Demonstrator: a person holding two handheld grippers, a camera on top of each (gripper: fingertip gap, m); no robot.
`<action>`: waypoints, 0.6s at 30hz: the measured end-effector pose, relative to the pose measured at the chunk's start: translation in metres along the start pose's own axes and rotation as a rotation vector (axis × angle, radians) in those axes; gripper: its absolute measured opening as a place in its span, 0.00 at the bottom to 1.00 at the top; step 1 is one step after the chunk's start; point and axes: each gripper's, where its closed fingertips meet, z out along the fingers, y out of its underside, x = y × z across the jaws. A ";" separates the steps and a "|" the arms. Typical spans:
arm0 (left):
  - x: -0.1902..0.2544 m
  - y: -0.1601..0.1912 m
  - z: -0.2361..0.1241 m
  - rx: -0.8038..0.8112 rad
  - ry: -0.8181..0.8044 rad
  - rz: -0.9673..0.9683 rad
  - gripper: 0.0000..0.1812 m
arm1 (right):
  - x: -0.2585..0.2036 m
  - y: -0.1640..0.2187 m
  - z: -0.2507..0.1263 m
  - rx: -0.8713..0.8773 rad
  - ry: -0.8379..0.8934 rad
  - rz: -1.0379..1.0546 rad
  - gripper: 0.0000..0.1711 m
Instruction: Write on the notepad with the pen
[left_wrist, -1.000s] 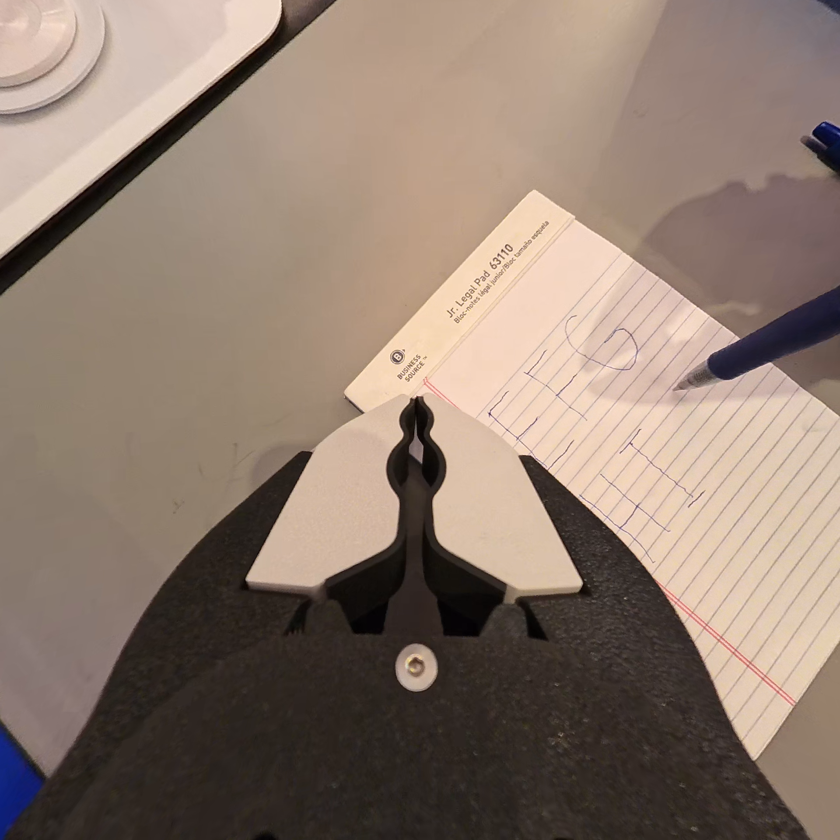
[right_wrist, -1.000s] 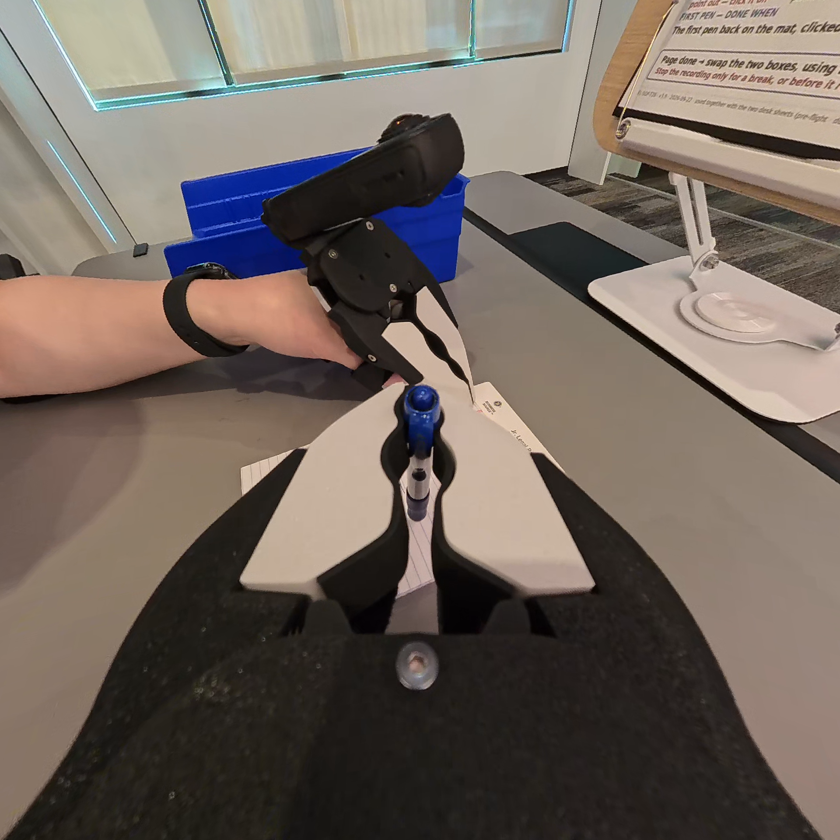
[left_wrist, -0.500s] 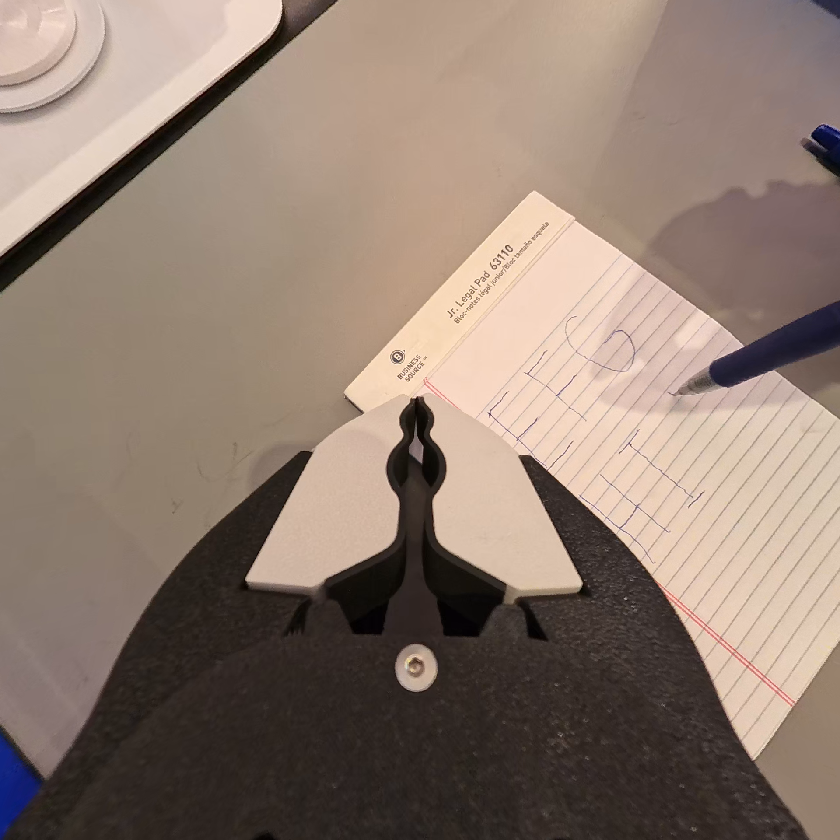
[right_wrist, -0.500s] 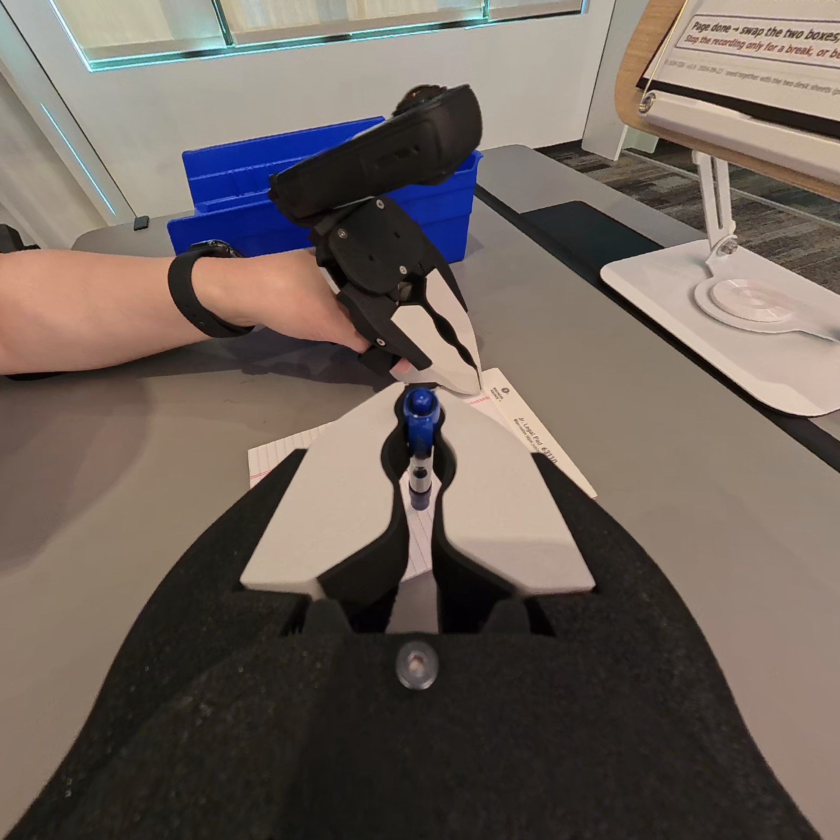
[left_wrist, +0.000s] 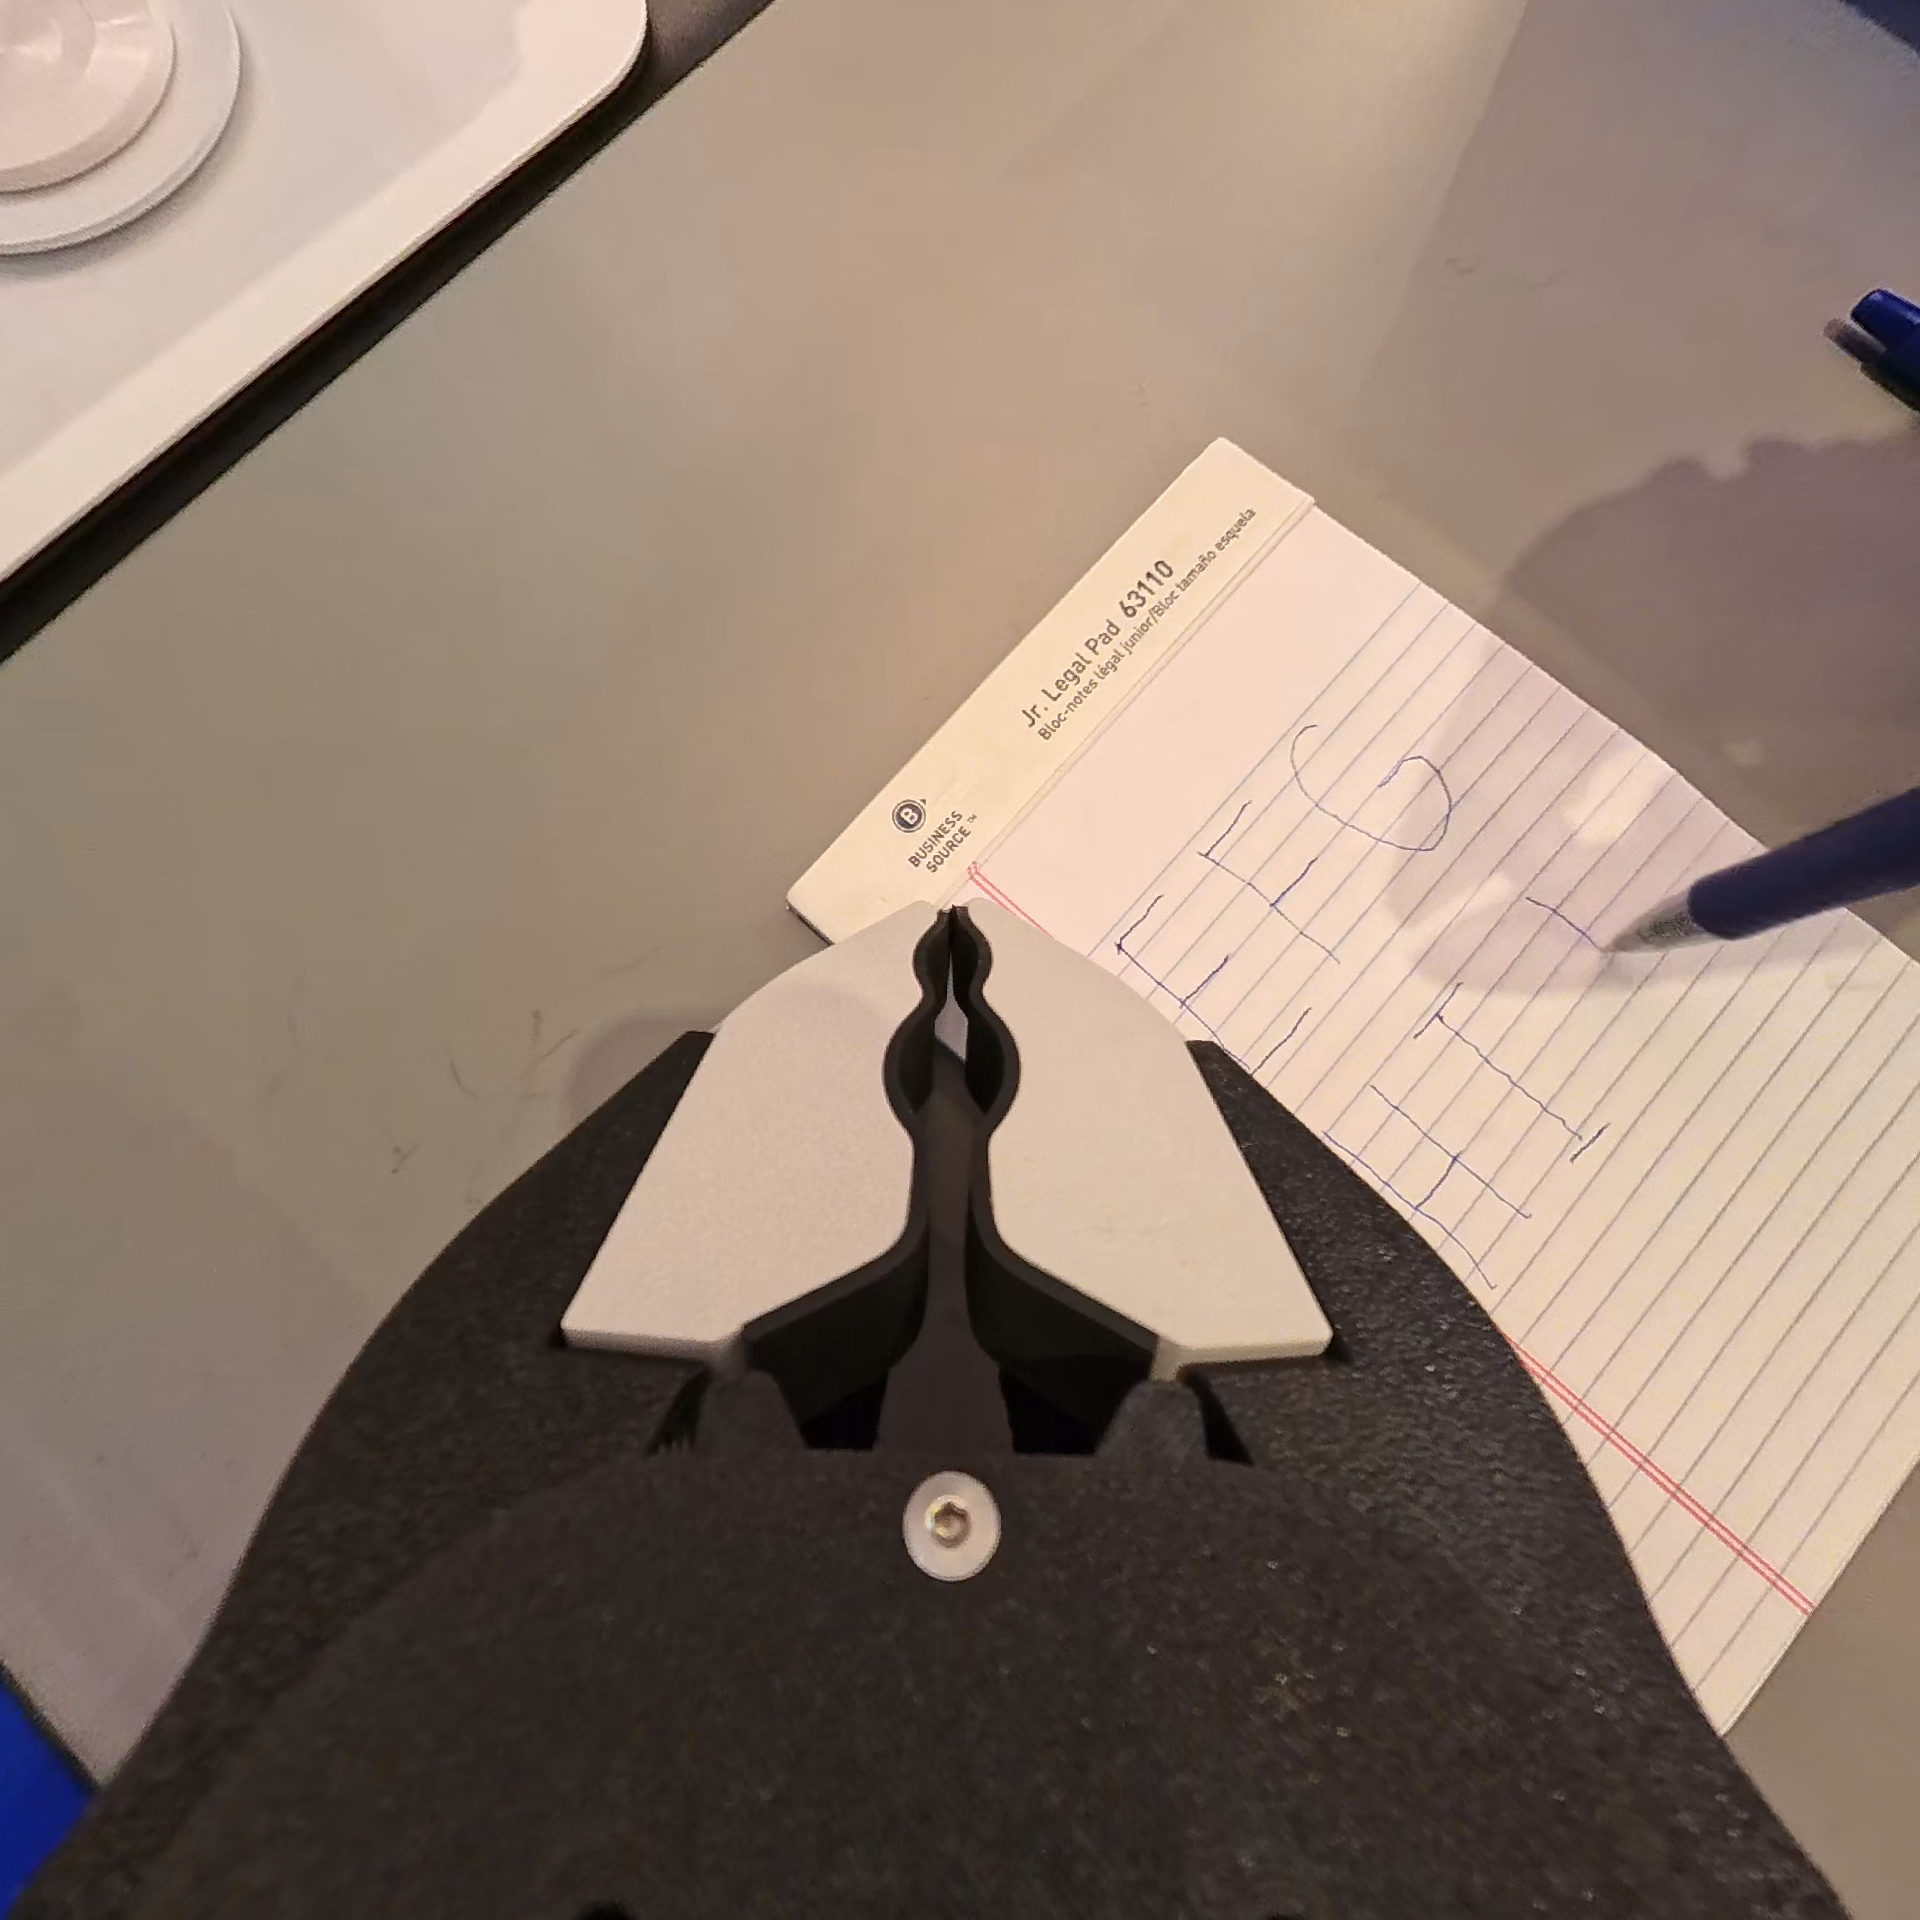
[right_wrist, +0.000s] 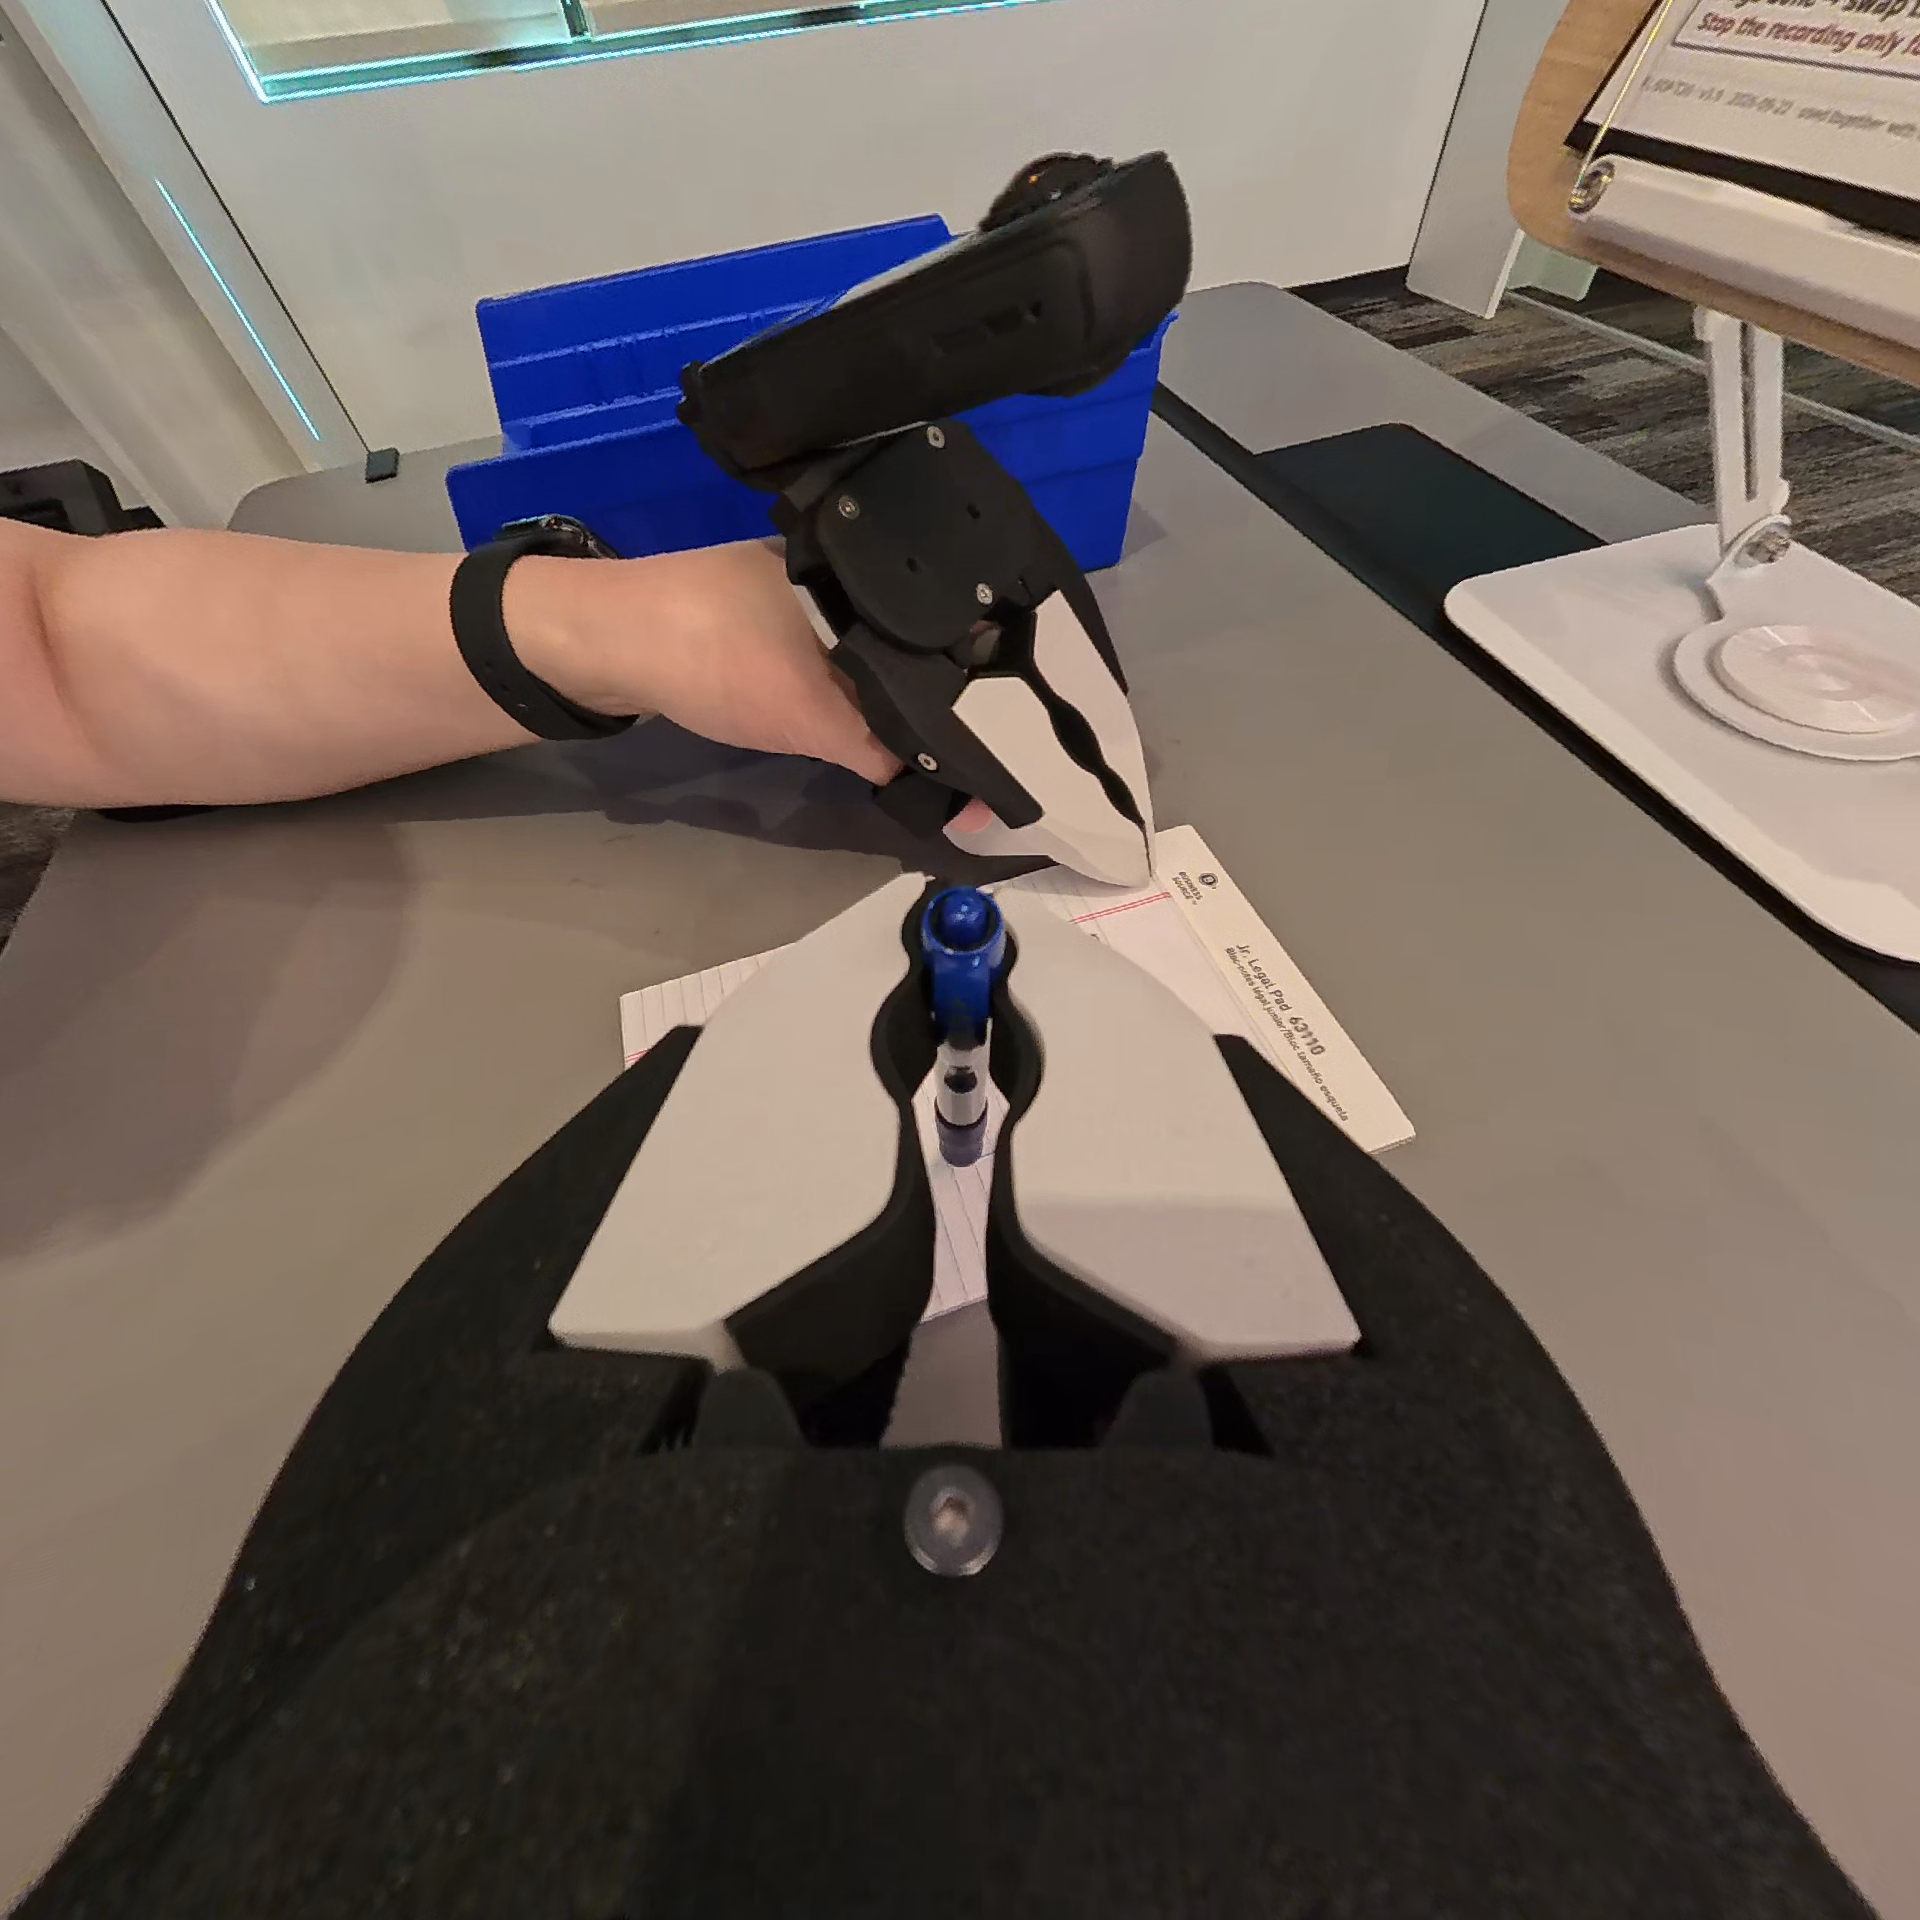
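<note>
**Blue pen on lined pad: stroke in hand, 2 grippers engaged**

Item 1, left gripper (left_wrist: 953, 914): fingers pressed together, nothing between them, tips resting on the notepad (left_wrist: 1621, 1164) at its bound corner. Risk: if this pressure eases, the pad could slide or turn under the stroke.

Item 2, notepad: flat on the grey table (left_wrist: 623, 582), ahead and right of the left gripper.

Item 3, pen (left_wrist: 1808, 888): clamped in the right gripper (right_wrist: 961, 935), tip down on the paper, long axis slanting up and right. Risk: a steep push could skid the pen between the fingers.
</note>
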 end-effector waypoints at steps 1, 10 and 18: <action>0.000 0.000 0.000 0.000 0.000 0.000 0.00 | -0.002 0.000 0.000 -0.003 -0.011 0.002 0.03; 0.000 0.000 0.000 0.000 0.000 -0.001 0.00 | -0.010 0.000 0.000 -0.009 -0.061 0.007 0.03; 0.000 0.000 0.000 -0.001 -0.003 0.001 0.00 | -0.015 -0.002 0.005 0.030 -0.093 0.015 0.03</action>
